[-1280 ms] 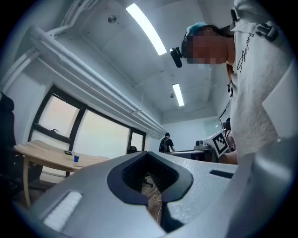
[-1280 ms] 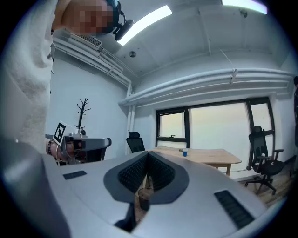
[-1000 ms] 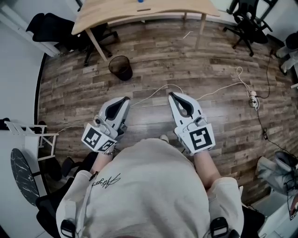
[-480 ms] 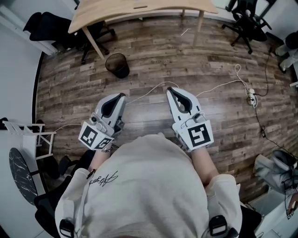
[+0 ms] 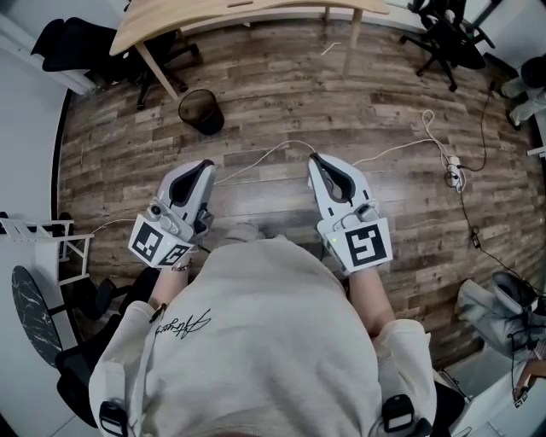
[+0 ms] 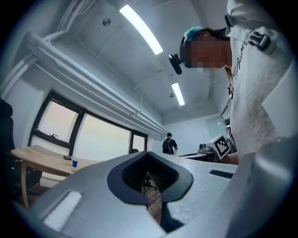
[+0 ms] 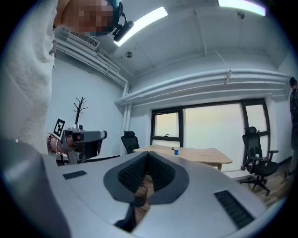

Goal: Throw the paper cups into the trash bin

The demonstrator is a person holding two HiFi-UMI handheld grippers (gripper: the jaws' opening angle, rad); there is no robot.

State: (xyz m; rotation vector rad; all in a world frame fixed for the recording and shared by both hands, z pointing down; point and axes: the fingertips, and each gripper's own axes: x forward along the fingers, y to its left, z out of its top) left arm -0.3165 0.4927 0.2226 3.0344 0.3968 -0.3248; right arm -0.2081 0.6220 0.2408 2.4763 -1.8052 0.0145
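Approach step, I'd say: left tool & right tool both closed, holding nothing. Next: fetch cup off far table; bin on floor, far left.

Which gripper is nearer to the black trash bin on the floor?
Left. In the head view the left gripper is below the trash bin, tips toward it. The right gripper is also below it but well off to the right.

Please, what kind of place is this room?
Most likely an office: a wooden desk, black swivel chairs and a small trash bin stand on a wood-look floor, with a wide window behind.
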